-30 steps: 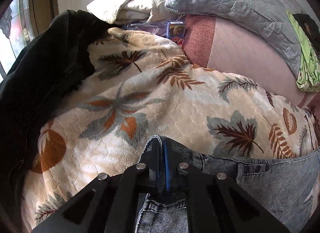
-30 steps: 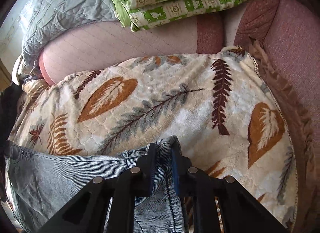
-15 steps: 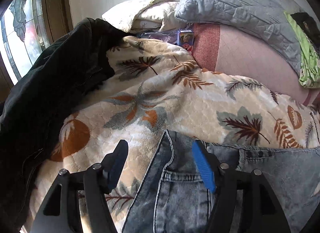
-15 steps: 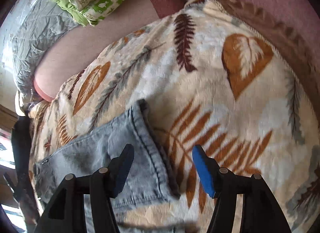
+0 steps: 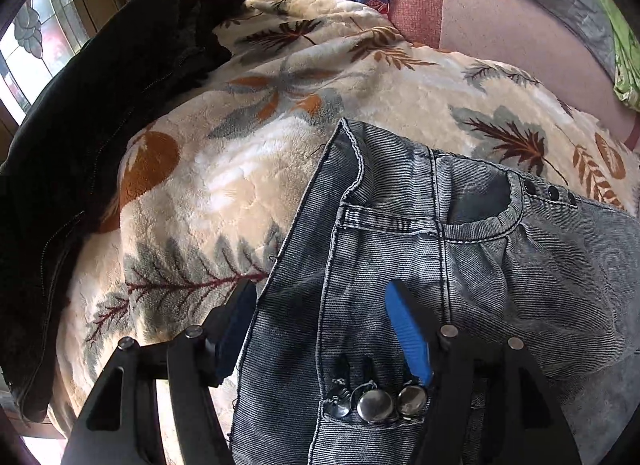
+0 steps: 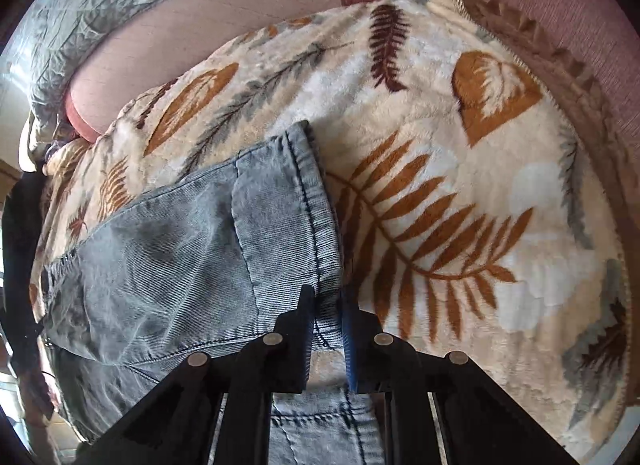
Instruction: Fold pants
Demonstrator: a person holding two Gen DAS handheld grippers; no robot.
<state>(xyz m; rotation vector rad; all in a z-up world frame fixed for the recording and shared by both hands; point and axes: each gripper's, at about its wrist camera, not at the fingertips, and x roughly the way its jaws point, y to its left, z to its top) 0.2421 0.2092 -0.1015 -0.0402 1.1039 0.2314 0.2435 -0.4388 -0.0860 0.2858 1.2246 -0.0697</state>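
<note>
A: From the left wrist, we see our left gripper (image 5: 320, 329) with its fingers wide apart, straddling the waist edge of the faded grey-blue denim pants (image 5: 460, 249). A second ago those fingers were clamped on the waistband corner; now they are off it, and the pants lie on the cream fleece blanket with orange and grey leaves (image 5: 240, 185).

B: So we judge that fold as laid down on this side. The metal fly buttons (image 5: 376, 405) sit between the fingers, the waistband nearest us.

A: From the right wrist, our right gripper (image 6: 326, 305) was spread half a second ago; now its fingers are nearly together on the stitched hem of the pant leg (image 6: 316, 225), with denim between them.

B: We take that as a fresh grasp for the next fold, though how firm it is we cannot tell.

A: The long axis runs across the blanket from waist at our left to hem at our right, the pants lying flat with the pink sofa back (image 6: 200, 37) behind them.
</note>
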